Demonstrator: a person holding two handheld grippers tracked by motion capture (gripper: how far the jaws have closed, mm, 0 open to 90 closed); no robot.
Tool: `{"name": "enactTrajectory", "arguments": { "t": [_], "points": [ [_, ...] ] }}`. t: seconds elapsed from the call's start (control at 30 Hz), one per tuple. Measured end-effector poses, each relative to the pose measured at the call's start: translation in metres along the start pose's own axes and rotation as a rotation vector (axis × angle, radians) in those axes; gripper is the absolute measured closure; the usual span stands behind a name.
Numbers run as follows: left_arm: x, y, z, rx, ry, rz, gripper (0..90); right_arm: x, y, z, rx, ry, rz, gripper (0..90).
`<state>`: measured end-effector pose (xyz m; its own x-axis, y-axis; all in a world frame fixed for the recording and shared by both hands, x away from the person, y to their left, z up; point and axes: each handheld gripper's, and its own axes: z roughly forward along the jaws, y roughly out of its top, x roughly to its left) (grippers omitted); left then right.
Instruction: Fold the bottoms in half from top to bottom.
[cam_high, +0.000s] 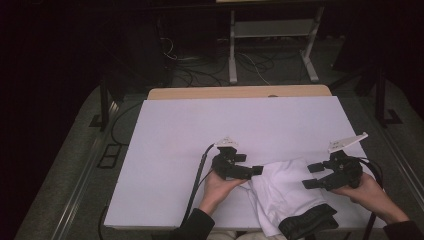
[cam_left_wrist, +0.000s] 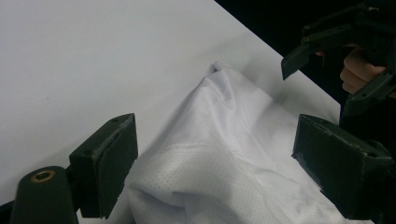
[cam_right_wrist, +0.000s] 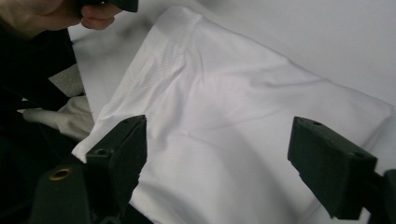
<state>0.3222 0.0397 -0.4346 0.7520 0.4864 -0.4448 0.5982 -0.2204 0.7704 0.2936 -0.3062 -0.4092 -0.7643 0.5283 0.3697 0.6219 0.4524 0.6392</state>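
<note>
White garment (cam_high: 285, 192) lying at the near edge of the white table (cam_high: 200, 130), its dark, possibly ribbed, band (cam_high: 307, 222) overhanging. Left gripper (cam_high: 252, 171) and right gripper (cam_high: 312, 176) are flanking it, jaws apart, gripping nothing; the gripper views are revealing perforated mesh.

Wide bare room is offered by the white table (cam_high: 200, 130) across its far half and left side. The near right is taken up by the white garment (cam_high: 285, 187), bunched between the left gripper (cam_high: 252, 171) and the right gripper (cam_high: 314, 176). A dark waistband (cam_high: 307, 222), possibly overhanging the near edge, blocks that corner.
</note>
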Motion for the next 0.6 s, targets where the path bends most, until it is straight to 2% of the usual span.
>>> {"name": "enactTrajectory", "arguments": {
  "t": [0.07,0.17,0.37,0.47,0.6],
  "points": [
    [0.001,0.000,0.000,0.001,-0.004,-0.005,13.0,-0.003,0.001,0.000,-0.007,-0.005,0.003,14.1],
    [0.002,0.001,0.000,0.005,-0.011,-0.023,13.0,-0.007,0.003,-0.001,-0.018,-0.018,0.006,13.6],
    [0.004,0.000,0.000,0.019,0.005,-0.007,12.9,-0.018,0.005,0.001,-0.030,-0.044,0.014,12.9],
    [0.005,0.000,0.001,0.025,0.013,-0.002,12.9,-0.024,0.005,0.004,-0.019,-0.088,0.008,13.0],
    [0.006,-0.001,0.002,0.036,0.021,0.006,12.9,-0.033,0.004,0.006,-0.018,-0.111,0.021,13.4]
  ]
}}
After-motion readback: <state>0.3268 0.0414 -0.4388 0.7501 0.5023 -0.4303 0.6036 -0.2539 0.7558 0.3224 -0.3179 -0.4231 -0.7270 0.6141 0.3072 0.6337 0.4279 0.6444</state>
